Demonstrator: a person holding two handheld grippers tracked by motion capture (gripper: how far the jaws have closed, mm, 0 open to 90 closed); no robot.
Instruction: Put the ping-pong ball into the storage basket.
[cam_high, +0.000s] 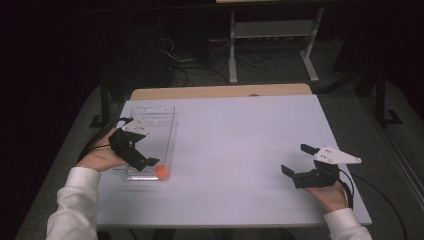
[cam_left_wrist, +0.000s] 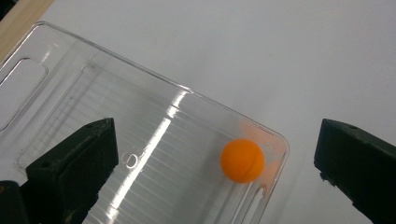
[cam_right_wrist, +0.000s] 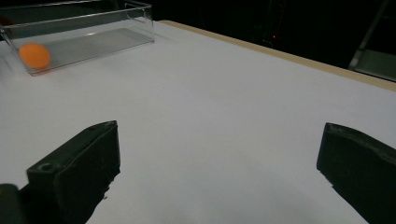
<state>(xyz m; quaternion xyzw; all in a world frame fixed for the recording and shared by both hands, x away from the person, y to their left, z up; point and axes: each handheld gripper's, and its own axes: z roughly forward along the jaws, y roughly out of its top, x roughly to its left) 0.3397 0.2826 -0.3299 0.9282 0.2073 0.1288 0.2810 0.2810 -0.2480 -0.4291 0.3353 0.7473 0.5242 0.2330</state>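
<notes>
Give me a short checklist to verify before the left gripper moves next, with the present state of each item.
1. Left gripper open: ok, its jaws stand wide apart.
2. Orange ball inside the clear tray: ok, it lies in the corner nearest the person.
3. Ball free of the jaws: ok, neither jaw touches it.
4. Left gripper above the tray: ok in the high view, but how far above the ball it is, cannot tell.
5. Right gripper out of the way: ok, it is open, over the bare white table at the far side from the tray.
6. Tray lying flat: ok, as far as the views show.
</notes>
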